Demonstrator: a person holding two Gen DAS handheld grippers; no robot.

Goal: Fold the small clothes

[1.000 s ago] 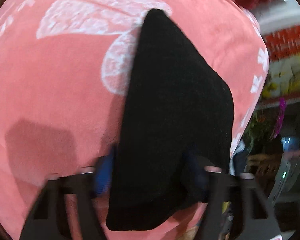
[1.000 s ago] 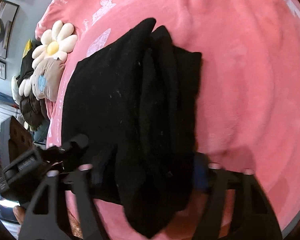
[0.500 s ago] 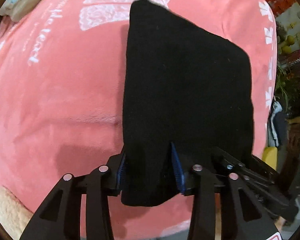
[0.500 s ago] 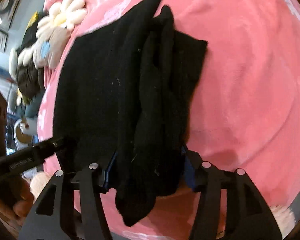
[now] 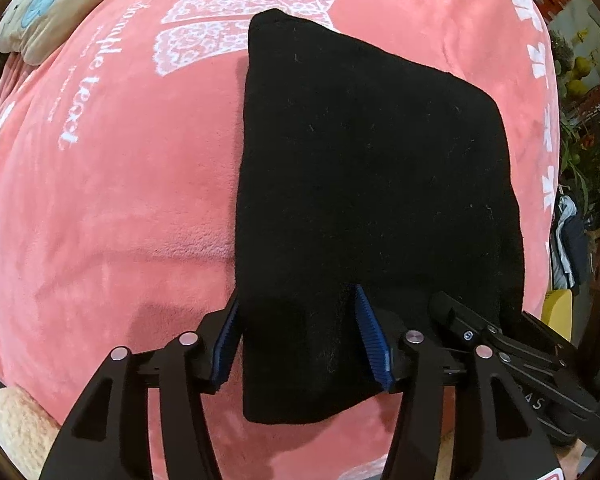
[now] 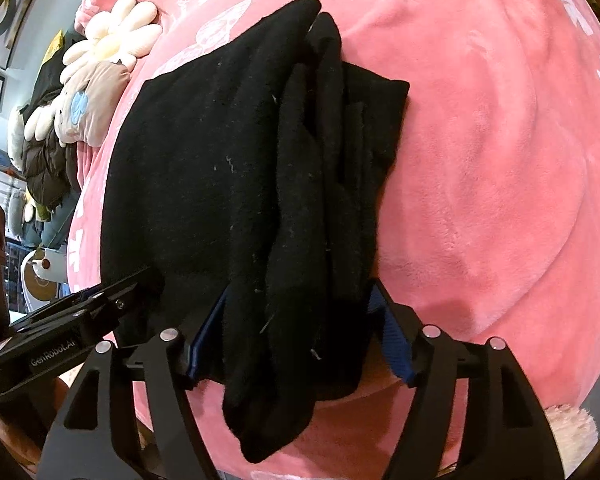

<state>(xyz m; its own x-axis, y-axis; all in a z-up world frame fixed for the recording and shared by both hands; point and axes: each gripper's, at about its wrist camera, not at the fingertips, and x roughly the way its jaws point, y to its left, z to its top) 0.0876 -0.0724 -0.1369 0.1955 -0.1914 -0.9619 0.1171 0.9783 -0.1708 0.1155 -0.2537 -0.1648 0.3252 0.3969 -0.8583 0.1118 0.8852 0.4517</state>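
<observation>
A black garment (image 5: pixel 364 184) is laid on a pink blanket (image 5: pixel 112 200), close to its near edge, and part of the cloth hangs a little over that edge. What carries the blanket cannot be told. The garment is already folded: in the left wrist view it is seen as a flat panel with a straight left edge, while in the right wrist view several layers are seen stacked along its right side.

The left gripper (image 5: pixel 296 344) is set around the near left corner of the garment. Its blue-padded fingers (image 5: pixel 370 340) stand on both sides of the cloth and seem to touch it, so a grip on the garment is judged. The right gripper (image 6: pixel 296 340) is set around the thick bundle of layers at the near right side. Its fingers (image 6: pixel 392 344) are spread wide by the bundle and appear to press on it.

The step in hand is judged to be the holding of the near edge by both grippers, probably for one more fold or for pulling the folds straight. For the next move, the near edge should be lifted by both grippers together and carried toward the far edge, with the layers on the right kept together, because they look loose and may slip apart.
</observation>
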